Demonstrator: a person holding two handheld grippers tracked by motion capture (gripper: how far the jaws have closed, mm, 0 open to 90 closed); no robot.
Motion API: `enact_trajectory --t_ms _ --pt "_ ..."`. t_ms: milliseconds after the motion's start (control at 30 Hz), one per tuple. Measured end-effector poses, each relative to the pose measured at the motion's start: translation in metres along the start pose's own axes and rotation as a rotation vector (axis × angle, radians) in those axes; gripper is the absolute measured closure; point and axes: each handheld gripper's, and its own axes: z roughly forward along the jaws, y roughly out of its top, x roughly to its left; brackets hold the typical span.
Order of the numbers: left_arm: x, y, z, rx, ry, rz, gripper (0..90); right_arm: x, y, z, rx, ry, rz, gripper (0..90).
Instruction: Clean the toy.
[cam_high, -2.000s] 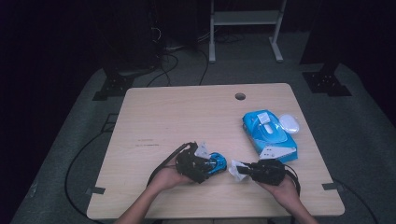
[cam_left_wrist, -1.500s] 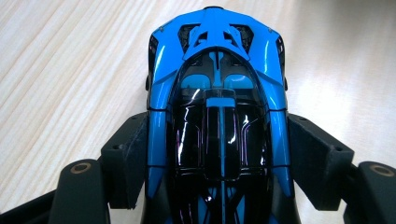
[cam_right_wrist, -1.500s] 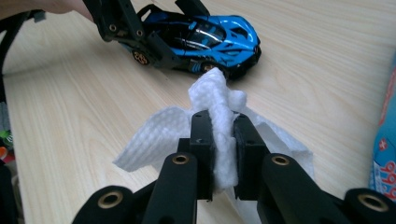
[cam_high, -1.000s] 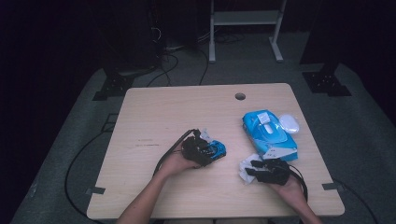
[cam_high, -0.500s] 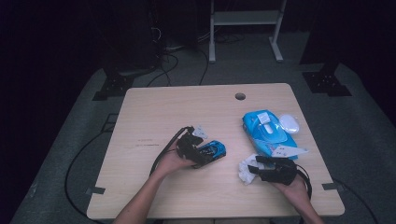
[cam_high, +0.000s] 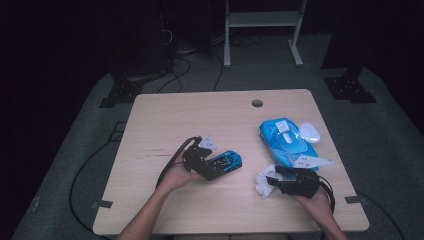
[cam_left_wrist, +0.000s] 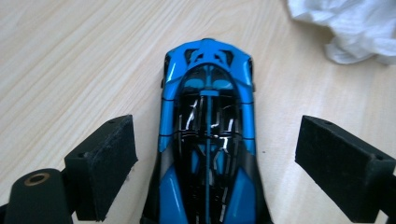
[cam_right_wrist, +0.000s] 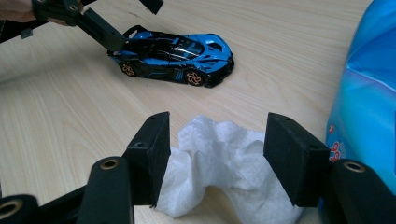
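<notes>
A blue and black toy car (cam_high: 226, 162) stands on its wheels on the wooden table (cam_high: 200, 120). My left gripper (cam_high: 216, 169) is open behind it, and the car (cam_left_wrist: 208, 140) sits between the wide jaws with a gap on each side. A crumpled white wipe (cam_high: 262, 183) lies near the front right. My right gripper (cam_high: 273, 181) is open over it, with the wipe (cam_right_wrist: 219, 154) on the table between its jaws. The right gripper view also holds the car (cam_right_wrist: 173, 56) and the left gripper (cam_right_wrist: 128, 18) farther off.
A blue pack of wet wipes (cam_high: 287, 140) lies at the right with its flap raised. A small white oval object (cam_high: 309, 132) rests beside it. A cable hole (cam_high: 257, 103) sits near the far edge. Black cables trail from both grippers.
The two hands have drawn apart. The left gripper and the car went up and left across the table; the right gripper and the wipe shifted to the right.
</notes>
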Motion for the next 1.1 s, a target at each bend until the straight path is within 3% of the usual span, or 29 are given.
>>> enact_trajectory --t_ms 667,900,1100 --pt "-0.004 -0.020 -0.023 -0.045 -0.010 -0.017 10.9 -0.001 0.000 -0.003 -0.013 -0.003 0.012 39.9" --pt "-0.010 -0.035 -0.026 -0.043 -0.014 -0.030 8.0 -0.004 -0.001 -0.004 -0.022 -0.007 0.026 39.3" --pt "-0.010 -0.042 -0.031 -0.082 -0.012 -0.061 7.8 -0.004 -0.001 -0.002 -0.015 -0.001 0.036 38.7"
